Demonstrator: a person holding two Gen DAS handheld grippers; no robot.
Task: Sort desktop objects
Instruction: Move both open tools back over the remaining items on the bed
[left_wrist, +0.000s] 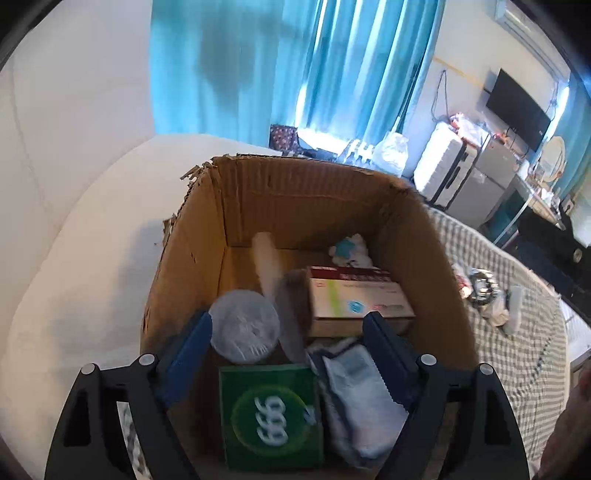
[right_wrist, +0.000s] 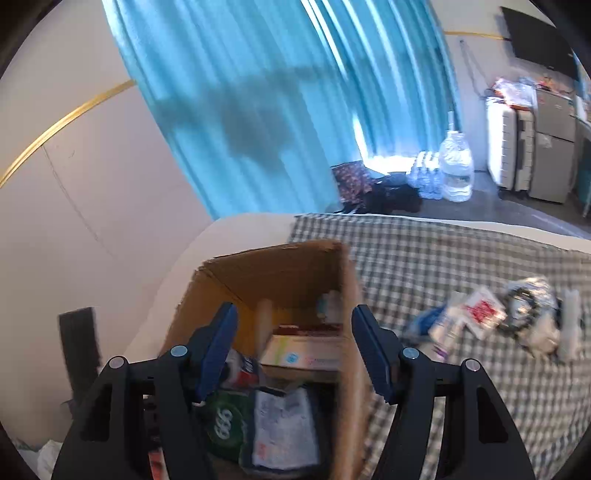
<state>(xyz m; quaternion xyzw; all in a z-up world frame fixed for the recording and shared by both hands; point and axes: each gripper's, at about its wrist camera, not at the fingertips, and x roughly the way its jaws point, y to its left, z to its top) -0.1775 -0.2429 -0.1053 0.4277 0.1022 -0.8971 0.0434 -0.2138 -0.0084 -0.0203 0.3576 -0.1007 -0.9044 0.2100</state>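
The cardboard box (left_wrist: 295, 206) stands on the bed, left of the checked blanket (right_wrist: 424, 258), where loose packets (right_wrist: 480, 314) lie.

Checked bedspread (right_wrist: 424, 258), cardboard box (right_wrist: 354, 295) on it, small packets (right_wrist: 480, 312) nearby

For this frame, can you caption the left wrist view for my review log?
Open left gripper hovers over the brown cardboard box holding a green "666" pack, round grey lid and white medicine carton.
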